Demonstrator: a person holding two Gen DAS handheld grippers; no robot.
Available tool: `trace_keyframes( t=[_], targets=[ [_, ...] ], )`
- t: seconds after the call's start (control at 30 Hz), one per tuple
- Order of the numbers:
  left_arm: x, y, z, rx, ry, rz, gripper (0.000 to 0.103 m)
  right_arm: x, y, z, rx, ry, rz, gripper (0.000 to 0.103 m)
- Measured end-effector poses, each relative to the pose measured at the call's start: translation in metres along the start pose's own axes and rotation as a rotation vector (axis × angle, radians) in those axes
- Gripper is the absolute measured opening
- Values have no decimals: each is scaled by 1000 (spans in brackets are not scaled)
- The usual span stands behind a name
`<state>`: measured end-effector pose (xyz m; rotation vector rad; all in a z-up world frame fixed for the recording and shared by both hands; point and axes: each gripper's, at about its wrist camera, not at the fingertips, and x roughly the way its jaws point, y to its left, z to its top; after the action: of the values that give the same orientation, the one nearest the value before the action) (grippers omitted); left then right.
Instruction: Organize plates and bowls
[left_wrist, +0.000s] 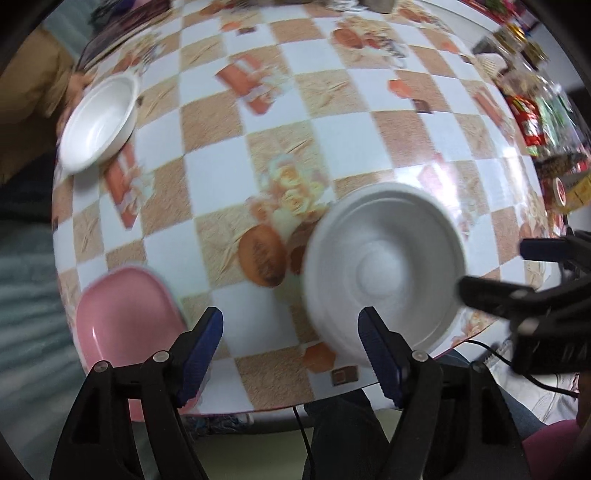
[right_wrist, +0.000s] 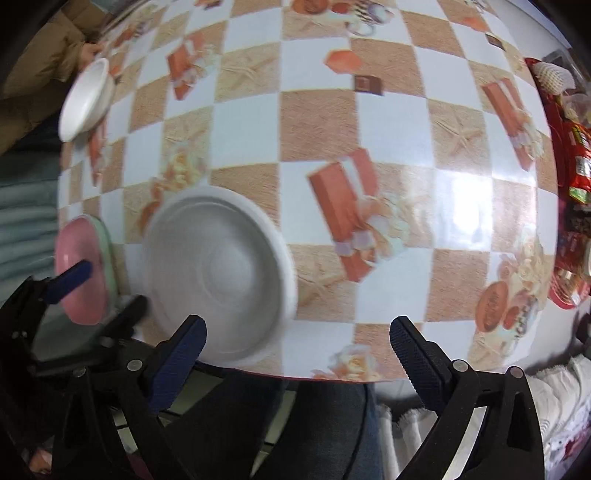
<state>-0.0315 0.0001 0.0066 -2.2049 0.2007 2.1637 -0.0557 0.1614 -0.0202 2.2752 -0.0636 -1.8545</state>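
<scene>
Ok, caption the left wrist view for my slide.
Open left gripper above checkered table: white plate, pink dish, white bowl.

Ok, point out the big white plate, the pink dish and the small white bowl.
big white plate (left_wrist: 384, 269): left wrist view, its centre.
pink dish (left_wrist: 125, 314): left wrist view, its inner floor.
small white bowl (right_wrist: 86, 101): right wrist view, its inside.

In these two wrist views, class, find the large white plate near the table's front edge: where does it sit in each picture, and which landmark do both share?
Left wrist view: the large white plate lies right of centre, low, by the table's near edge.
Right wrist view: the large white plate lies left of centre, low, by the same edge.
Shared landmark: the small white bowl at the far left edge of the checked tablecloth.
</scene>
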Motion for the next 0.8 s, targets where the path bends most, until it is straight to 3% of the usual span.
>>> trace_keyframes(
  t=[0.1, 0.3, 0.8],
  targets=[
    [5, 10, -8, -32, 27, -5, 79, 7, -11, -3, 39, 31, -36, 100],
    [9, 9, -19, -47, 53, -28, 79, 9, -24, -8, 84, 45, -24, 100],
    [-4, 31, 3, -98, 23, -65, 79, -13, -6, 22, 26, 29, -45, 100]
  ],
)
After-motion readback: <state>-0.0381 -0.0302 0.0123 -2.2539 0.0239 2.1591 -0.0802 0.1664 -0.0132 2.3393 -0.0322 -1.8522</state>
